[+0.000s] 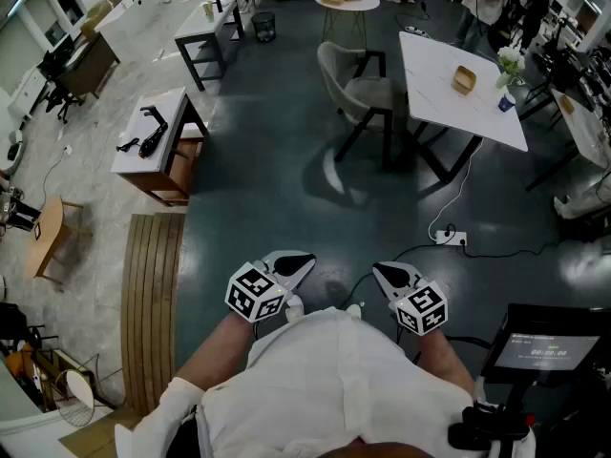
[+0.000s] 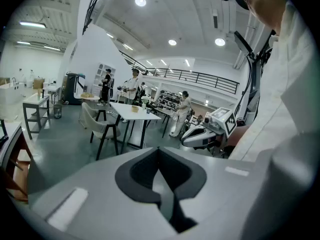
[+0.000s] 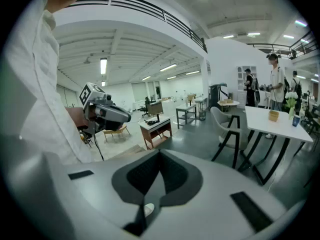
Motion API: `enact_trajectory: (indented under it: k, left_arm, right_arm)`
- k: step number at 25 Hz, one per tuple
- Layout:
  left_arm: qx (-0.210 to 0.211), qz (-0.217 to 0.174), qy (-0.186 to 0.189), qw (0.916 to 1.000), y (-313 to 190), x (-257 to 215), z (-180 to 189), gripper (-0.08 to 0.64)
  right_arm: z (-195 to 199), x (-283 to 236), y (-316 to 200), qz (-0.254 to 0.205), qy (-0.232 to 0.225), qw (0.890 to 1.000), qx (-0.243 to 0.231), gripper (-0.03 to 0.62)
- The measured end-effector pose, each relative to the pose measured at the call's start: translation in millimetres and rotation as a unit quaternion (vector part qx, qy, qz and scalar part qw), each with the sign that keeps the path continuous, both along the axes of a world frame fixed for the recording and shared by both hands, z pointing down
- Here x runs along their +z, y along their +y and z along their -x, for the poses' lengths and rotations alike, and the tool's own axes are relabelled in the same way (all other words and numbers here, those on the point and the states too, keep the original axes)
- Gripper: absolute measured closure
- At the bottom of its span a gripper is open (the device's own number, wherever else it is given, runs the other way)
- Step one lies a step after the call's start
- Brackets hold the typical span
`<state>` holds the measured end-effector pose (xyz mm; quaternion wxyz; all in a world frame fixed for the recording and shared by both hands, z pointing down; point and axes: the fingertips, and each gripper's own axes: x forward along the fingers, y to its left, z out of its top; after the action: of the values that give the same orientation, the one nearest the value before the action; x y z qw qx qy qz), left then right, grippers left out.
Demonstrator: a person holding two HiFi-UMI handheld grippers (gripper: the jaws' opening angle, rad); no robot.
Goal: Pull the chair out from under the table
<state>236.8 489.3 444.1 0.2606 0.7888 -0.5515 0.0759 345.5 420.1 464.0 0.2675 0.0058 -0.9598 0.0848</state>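
The left hand-held gripper [image 1: 298,263] and the right hand-held gripper [image 1: 389,273] are both pressed together on nothing. The chair [image 1: 355,86] stands well ahead of them across the floor. Its seat faces the white counter [image 1: 434,70], and its upright curved back is turned away from the counter. It looks rigid and fairly light on thin legs. The backrest's top edge seems the best hold, though the padding may slip.

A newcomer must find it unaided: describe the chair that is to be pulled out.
Look for the long white table on the dark floor. At its left side in the head view stands the chair. It is the only seat there, with a pale curved shell on black legs.
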Motion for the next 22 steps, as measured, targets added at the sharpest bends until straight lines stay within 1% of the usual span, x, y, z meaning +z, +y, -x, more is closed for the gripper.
enact_trajectory:
  k: [2,5,10,13,16,18,20,22]
  left_arm:
    - [0.000,-0.006,-0.005,1.0000,-21,-1,-22,0.554]
    - [-0.005,-0.013,-0.007,0.9999,-54,-6,-44,0.554]
    - [-0.028,0.003,0.029,0.9992,-84,-5,-70,0.554]
    - [-0.029,0.009,0.020,0.9993,-95,-8,-77,0.554]
    - [-0.018,0.013,0.030,0.9993,-108,-9,-76,0.552]
    - [-0.017,0.020,0.030,0.9992,-119,-4,-66,0.553]
    - [-0.012,0.024,0.012,0.9996,-133,4,-50,0.552]
    - [-0.002,0.015,-0.004,0.9999,-151,8,-31,0.552]
  right_arm:
    - [-21,2,-16,0.002,0.001,1.000,-0.004,0.586]
    - [-39,5,-42,-0.004,-0.003,1.000,-0.012,0.586]
    - [-69,13,-77,0.008,-0.006,1.000,-0.008,0.586]
    - [-77,17,-95,0.020,-0.008,1.000,-0.007,0.586]
    - [-73,21,-113,0.022,-0.012,1.000,-0.004,0.584]
    - [-64,24,-126,0.023,-0.018,1.000,0.005,0.584]
    - [-50,28,-140,0.022,-0.021,0.999,0.017,0.583]
    - [-31,30,-155,0.019,-0.021,0.999,0.029,0.583]
